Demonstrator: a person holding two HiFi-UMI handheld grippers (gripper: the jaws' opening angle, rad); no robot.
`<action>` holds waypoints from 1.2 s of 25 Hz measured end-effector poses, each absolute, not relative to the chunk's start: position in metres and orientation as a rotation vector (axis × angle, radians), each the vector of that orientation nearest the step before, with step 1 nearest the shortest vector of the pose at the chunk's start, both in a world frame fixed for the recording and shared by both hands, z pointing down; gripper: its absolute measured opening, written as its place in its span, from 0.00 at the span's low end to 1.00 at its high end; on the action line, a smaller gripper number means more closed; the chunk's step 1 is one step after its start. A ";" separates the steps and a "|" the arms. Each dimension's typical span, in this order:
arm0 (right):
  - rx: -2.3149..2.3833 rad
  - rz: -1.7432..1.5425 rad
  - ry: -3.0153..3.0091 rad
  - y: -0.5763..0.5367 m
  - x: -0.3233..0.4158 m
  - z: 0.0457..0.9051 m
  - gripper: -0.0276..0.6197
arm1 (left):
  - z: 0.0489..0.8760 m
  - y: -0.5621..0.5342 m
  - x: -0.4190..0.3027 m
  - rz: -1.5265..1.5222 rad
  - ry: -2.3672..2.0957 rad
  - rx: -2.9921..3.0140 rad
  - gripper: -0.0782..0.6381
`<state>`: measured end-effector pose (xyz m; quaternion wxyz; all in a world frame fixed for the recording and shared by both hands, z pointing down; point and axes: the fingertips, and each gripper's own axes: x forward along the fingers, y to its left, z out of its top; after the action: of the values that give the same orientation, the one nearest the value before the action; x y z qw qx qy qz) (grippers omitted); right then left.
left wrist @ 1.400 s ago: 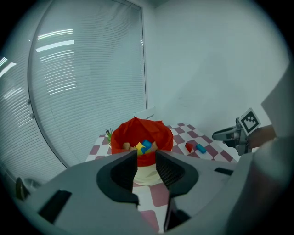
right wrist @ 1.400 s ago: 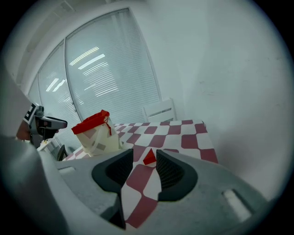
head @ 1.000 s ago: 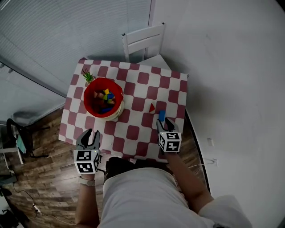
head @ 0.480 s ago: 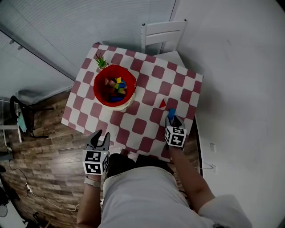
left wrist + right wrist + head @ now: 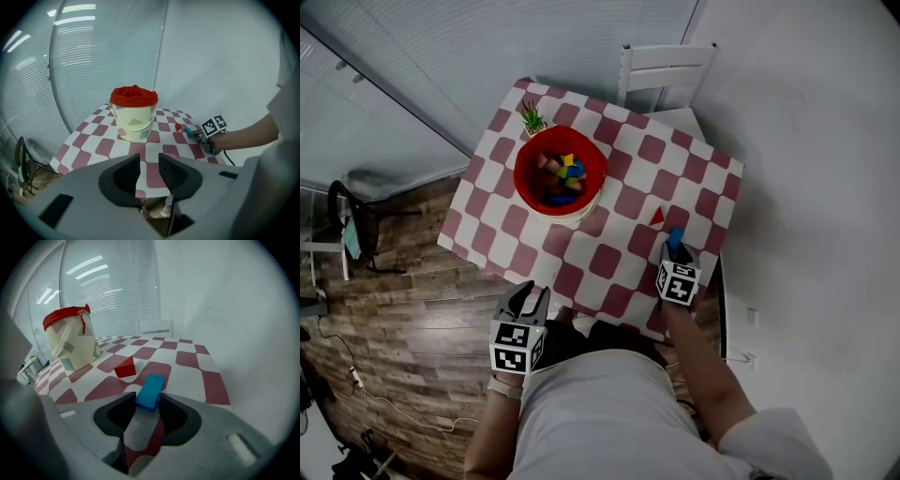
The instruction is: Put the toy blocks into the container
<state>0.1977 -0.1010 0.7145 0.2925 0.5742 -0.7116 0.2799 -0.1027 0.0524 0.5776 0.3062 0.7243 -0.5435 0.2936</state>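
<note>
While the right tool [image 5: 148,405] pinches one blue block [image 5: 151,389], the left tool [image 5: 149,169] gapes narrowly, empty.

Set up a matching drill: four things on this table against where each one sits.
1. blue block
2. red block
3. bucket
4. plant

A. at a far corner of the tablecloth
B. holding coloured blocks
C. between the jaw tips of the right gripper
D. loose on the cloth, untouched

Pairs: 1-C, 2-D, 3-B, 4-A

Left gripper [image 5: 149,162] jaws apart, empty, bucket [image 5: 135,123] on checkered table [image 5: 101,145]
</note>
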 end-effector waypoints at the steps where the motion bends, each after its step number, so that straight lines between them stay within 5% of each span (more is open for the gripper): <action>1: 1.531 0.734 -1.894 -0.101 0.198 0.714 0.29 | 0.579 0.054 -0.102 0.779 -1.431 1.918 0.25; 30: 1.275 0.543 -2.301 -0.134 0.077 0.564 0.27 | 0.551 0.033 -0.133 0.601 -1.496 1.982 0.25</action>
<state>0.0766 -0.1336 0.5645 0.2257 0.4624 -0.8345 0.1971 -0.1330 0.0326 0.5512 0.2894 0.7426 -0.5604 0.2251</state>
